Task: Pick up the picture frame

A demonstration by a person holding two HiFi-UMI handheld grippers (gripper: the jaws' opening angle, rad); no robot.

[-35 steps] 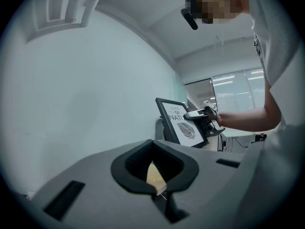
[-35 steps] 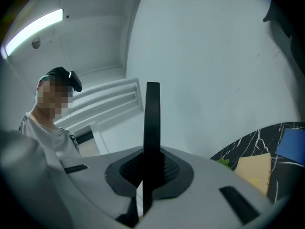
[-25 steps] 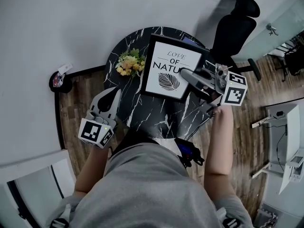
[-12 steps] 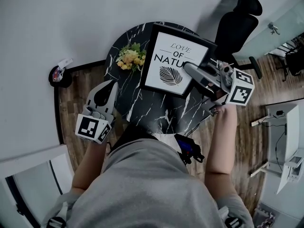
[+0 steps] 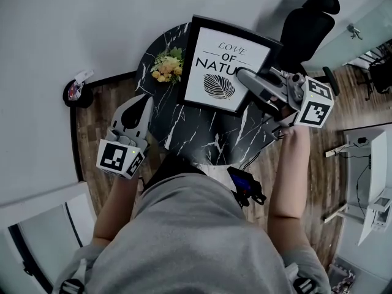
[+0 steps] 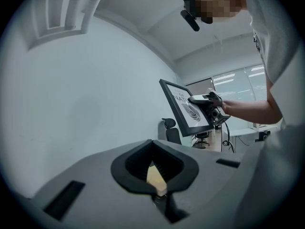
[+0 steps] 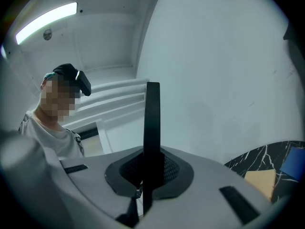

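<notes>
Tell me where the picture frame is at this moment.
In the head view the picture frame is at upper centre, over the round black table, right of the yellow flowers; the right gripper is shut on its right edge.

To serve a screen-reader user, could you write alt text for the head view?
The right gripper grips the edge of a black picture frame with a white leaf print, above a round black marble table. The left gripper hangs shut and empty beside the table; yellow flowers sit on it.
</notes>
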